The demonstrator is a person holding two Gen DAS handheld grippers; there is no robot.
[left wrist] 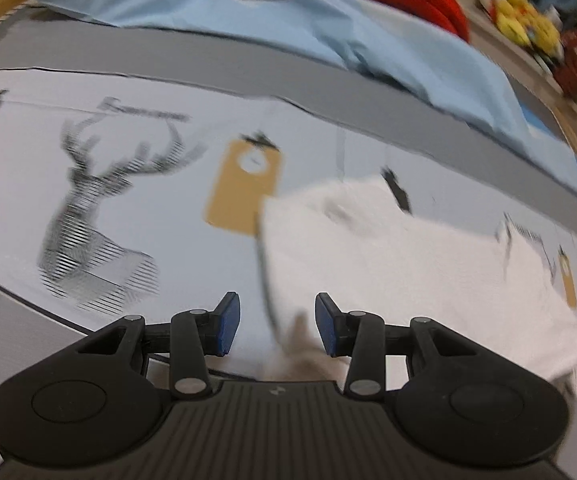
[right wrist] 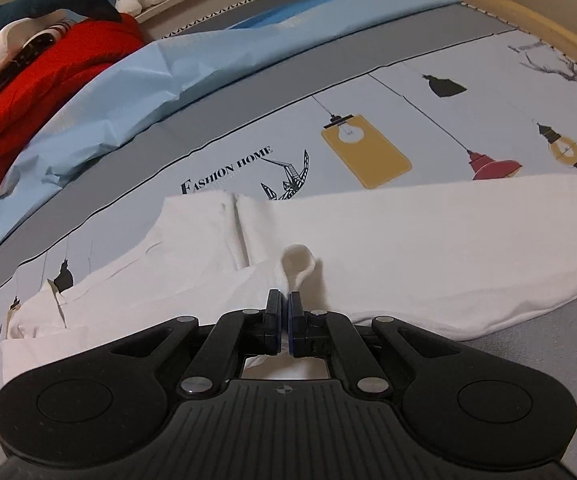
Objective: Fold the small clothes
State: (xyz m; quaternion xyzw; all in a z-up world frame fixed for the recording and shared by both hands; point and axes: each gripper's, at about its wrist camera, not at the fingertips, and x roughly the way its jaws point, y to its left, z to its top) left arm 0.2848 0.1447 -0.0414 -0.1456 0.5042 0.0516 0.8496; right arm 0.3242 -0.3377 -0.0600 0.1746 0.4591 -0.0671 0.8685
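Two grippers: my right gripper [right wrist: 283, 322] pinches a fold of the white garment [right wrist: 428, 248], which spreads ahead; my left gripper [left wrist: 277, 324] gapes half-wide, empty, over its edge. Soft, light, floppy; grip hems.

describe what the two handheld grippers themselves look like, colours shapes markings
Both match: the left gripper and right gripper have matte black bodies with a ribbed centre plate bearing a small round emblem, rounded lobes with circular recesses either side, black linkage arms with silver pivot pins, and blue pads on the fingers.
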